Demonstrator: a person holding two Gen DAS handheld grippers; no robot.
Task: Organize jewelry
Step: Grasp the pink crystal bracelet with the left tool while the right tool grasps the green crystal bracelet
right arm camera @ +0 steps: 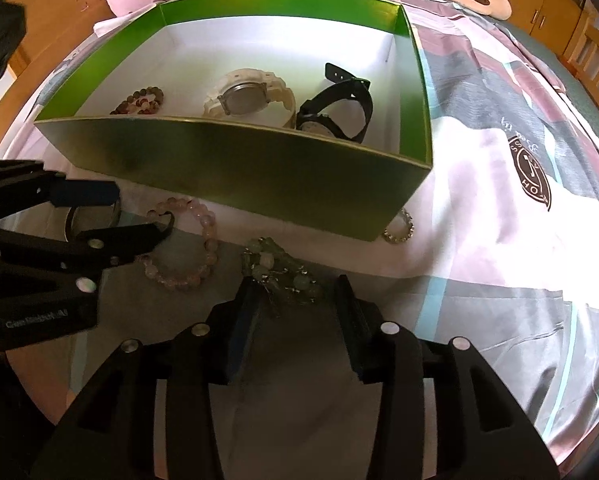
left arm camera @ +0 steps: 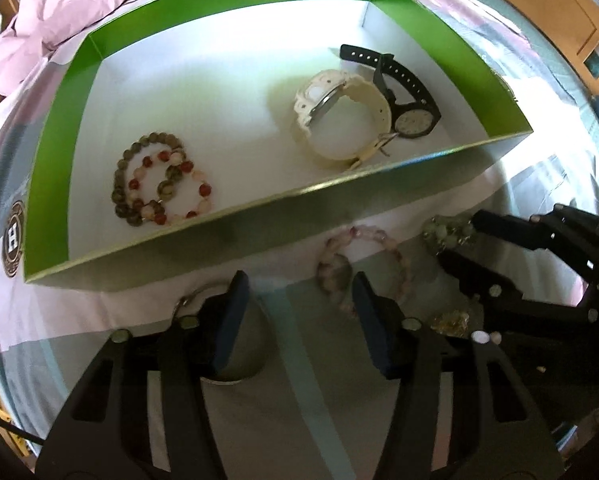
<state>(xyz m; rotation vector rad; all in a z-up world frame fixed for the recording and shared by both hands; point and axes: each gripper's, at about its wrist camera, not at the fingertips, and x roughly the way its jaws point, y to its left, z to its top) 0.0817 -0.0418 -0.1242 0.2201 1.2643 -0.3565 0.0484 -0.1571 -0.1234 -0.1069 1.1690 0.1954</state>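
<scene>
A green box (left arm camera: 235,224) (right arm camera: 259,168) stands on the bed and holds beaded bracelets (left arm camera: 161,182) (right arm camera: 139,100), a white watch (left arm camera: 339,116) (right arm camera: 247,98) and a black watch (left arm camera: 403,96) (right arm camera: 339,108). In front of it lie a pink bead bracelet (left arm camera: 363,264) (right arm camera: 187,240) and a pale green bead bracelet (left arm camera: 447,234) (right arm camera: 279,268). My left gripper (left arm camera: 299,296) (right arm camera: 139,210) is open, its right finger over the pink bracelet. My right gripper (right arm camera: 295,296) (left arm camera: 455,240) is open, its tips at either side of the green bracelet.
A metal watch or bangle (right arm camera: 95,220) lies under my left gripper. Another small bracelet (right arm camera: 399,228) lies at the box's front right corner. A yellowish trinket (left arm camera: 451,322) lies near the right arm. Pink bedding (left arm camera: 79,12) is piled behind the box.
</scene>
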